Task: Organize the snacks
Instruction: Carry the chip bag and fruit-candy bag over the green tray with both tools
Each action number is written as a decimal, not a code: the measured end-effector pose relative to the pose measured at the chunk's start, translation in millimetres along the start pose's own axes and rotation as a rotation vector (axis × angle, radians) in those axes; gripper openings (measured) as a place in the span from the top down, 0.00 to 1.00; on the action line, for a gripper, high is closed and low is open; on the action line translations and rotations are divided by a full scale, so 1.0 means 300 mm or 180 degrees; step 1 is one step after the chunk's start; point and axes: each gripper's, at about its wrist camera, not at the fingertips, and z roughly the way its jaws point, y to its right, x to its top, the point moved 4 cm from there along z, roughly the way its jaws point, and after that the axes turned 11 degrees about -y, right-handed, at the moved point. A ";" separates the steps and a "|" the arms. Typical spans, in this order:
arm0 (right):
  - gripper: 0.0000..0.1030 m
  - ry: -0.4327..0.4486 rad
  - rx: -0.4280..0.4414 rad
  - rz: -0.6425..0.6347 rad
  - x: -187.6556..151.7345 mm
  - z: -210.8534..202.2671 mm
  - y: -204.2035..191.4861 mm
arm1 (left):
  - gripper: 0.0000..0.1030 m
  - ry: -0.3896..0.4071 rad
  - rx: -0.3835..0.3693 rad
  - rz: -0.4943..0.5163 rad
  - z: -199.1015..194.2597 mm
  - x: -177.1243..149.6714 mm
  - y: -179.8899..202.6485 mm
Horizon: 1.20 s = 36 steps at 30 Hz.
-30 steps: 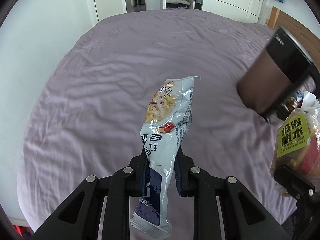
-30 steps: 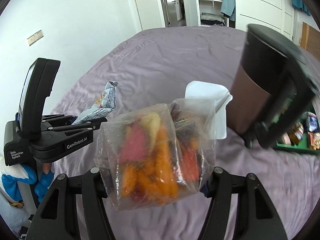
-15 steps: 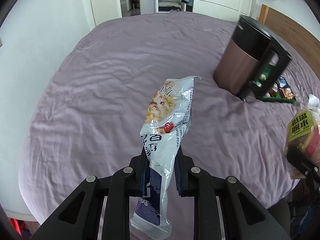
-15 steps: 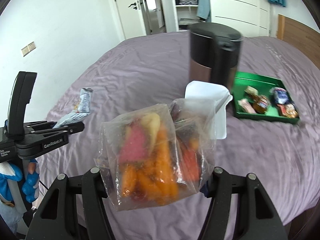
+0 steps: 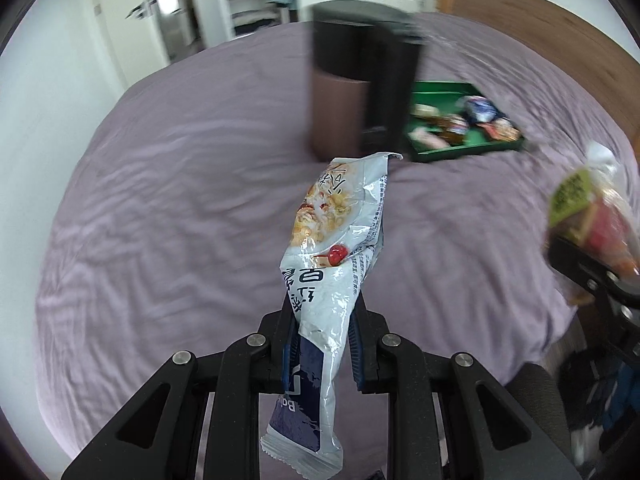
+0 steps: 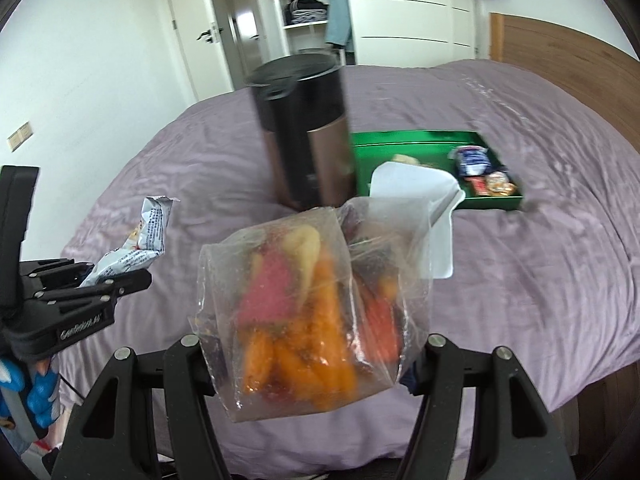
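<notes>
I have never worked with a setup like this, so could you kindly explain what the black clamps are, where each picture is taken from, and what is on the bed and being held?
There is no robot here: a person carries a handheld two-finger gripper in each hand, and each has a fisheye camera looking forward along its fingers, hence the round, warped pictures.

One picture looks out from the left gripper. It is shut on a pale blue-and-white snack packet, which stands up between the fingers.

The other looks out from the right gripper. It grips a clear bag of dried fruit and vegetable pieces, orange, pink and red, with a white header flap.

Both look across a bed with a purple sheet. On it stand a tall dark canister with a brown lower body and, behind it, a green tray already holding several small wrapped snacks.
</notes>
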 end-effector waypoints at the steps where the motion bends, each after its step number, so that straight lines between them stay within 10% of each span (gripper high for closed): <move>1: 0.27 0.0008 -0.0044 0.0024 0.012 -0.006 0.036 | 0.82 0.0004 -0.0034 0.0068 -0.004 0.017 0.037; 20: 0.27 0.0183 -0.0497 0.0051 0.390 0.040 0.473 | 0.82 0.0191 -0.0491 0.0480 0.022 0.474 0.481; 36: 0.27 0.0117 -0.0564 -0.0062 0.860 0.479 0.692 | 0.82 0.0083 -0.0315 -0.0298 0.501 1.017 0.493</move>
